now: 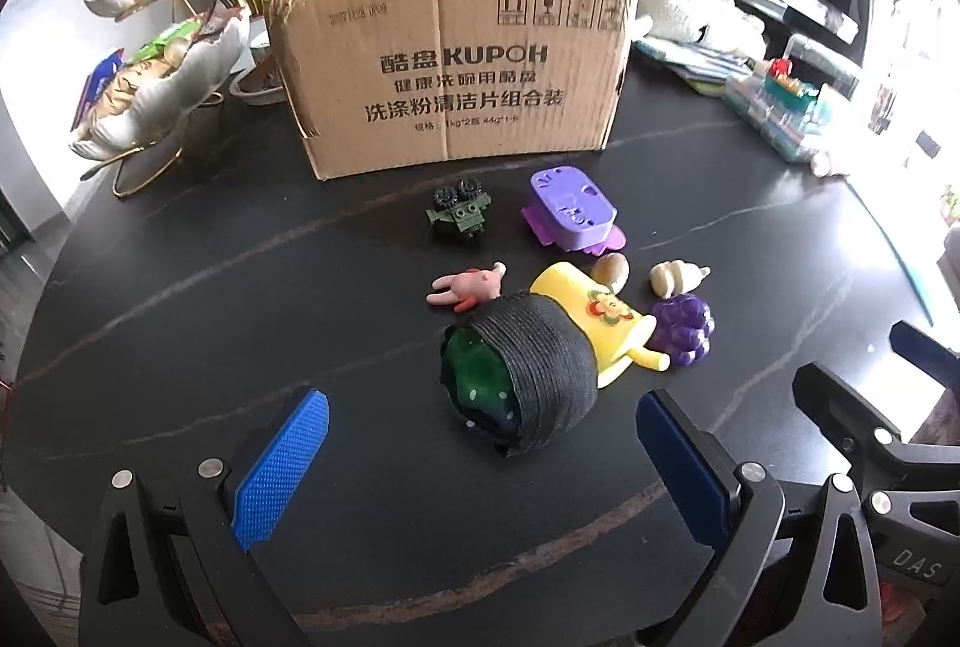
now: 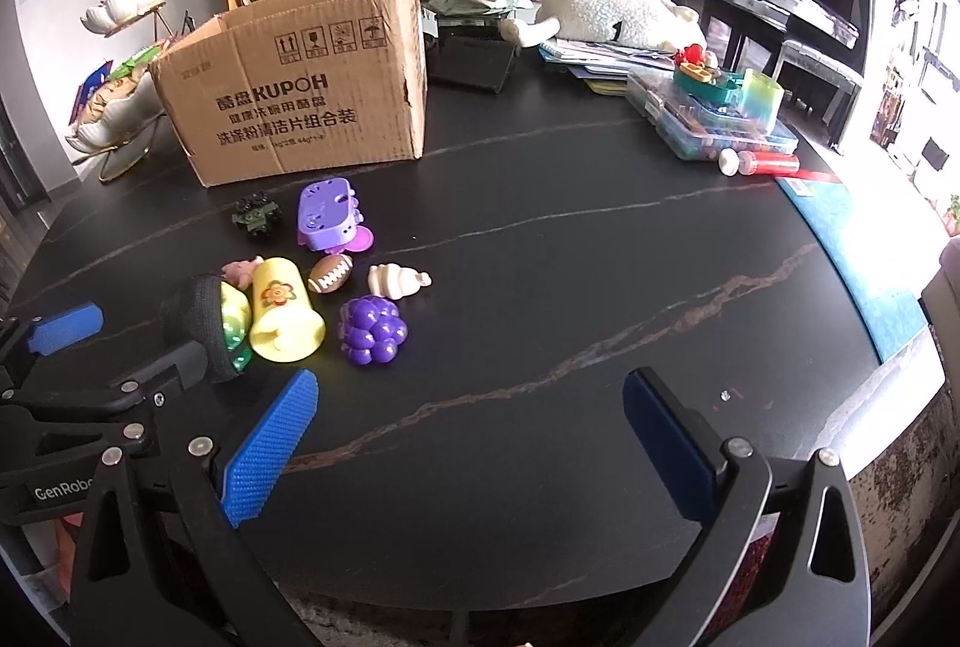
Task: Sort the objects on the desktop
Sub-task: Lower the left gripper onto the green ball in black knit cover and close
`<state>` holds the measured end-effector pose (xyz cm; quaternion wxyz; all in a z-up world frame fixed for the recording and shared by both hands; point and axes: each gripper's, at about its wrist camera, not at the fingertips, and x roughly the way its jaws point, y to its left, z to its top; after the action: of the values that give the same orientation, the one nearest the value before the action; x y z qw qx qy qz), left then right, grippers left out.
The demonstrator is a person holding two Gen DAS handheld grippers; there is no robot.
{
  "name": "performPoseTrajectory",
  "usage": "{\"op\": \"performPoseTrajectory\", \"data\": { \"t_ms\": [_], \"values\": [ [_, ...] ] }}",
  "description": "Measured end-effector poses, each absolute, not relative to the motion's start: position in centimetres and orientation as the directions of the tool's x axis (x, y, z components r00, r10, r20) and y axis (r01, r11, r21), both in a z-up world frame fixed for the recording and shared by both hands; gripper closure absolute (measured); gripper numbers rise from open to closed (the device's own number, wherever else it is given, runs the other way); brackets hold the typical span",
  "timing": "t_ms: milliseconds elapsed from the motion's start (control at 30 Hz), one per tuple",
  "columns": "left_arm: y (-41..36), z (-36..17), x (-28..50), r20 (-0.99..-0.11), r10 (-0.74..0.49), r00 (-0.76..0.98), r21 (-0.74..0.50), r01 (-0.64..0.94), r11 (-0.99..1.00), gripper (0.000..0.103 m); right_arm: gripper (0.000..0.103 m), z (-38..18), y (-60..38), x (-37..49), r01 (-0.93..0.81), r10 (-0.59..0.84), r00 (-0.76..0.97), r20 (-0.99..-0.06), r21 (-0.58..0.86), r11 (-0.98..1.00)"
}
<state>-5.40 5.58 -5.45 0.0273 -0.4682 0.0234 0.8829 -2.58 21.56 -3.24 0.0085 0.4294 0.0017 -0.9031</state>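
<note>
Small toys lie on the black table in front of an open cardboard box (image 1: 447, 65) (image 2: 300, 101). Nearest my open left gripper (image 1: 480, 461) is a green ball wrapped in a black band (image 1: 528, 383) (image 2: 210, 329). Behind it lie a yellow cup (image 1: 594, 317) (image 2: 282, 311), a pink figure (image 1: 468, 287), purple grapes (image 1: 684, 329) (image 2: 372, 329), a toy football (image 2: 330, 273), a cream toy (image 1: 675, 278) (image 2: 396, 281), a purple block (image 1: 570, 209) (image 2: 327, 215) and a dark green vehicle (image 1: 459, 212) (image 2: 257, 213). My right gripper (image 2: 468, 437) is open and empty, to the right of the toys.
A white shell-shaped stand with snacks (image 1: 156, 107) stands at the left. Clear plastic cases with small parts (image 2: 714, 119), books and a white plush (image 2: 612, 14) sit at the back right. A blue mat (image 2: 858, 239) lies at the right edge.
</note>
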Motion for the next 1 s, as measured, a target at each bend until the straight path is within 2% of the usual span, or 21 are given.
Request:
{"op": "performPoseTrajectory", "data": {
  "t_ms": [167,667,1000],
  "values": [
    [6.1,-6.0,-5.9,-0.843,-0.011,-0.537,0.053,-0.062,-0.997,0.003,0.003,-4.0,21.5,-3.1,0.024,-0.019,-0.618,-0.786,0.005,-1.0],
    [5.8,-7.1,-7.2,-0.862,0.018,-0.507,-0.006,-0.026,-1.0,0.004,0.006,-3.9,21.2,-4.0,0.03,-0.027,-0.607,-0.794,0.011,-0.999],
    [6.0,-7.8,-7.4,-0.857,-0.009,-0.516,0.024,-0.021,-0.999,0.012,0.006,-5.2,21.0,-4.5,0.033,-0.027,-0.588,-0.808,0.01,-0.999]
  ]
}}
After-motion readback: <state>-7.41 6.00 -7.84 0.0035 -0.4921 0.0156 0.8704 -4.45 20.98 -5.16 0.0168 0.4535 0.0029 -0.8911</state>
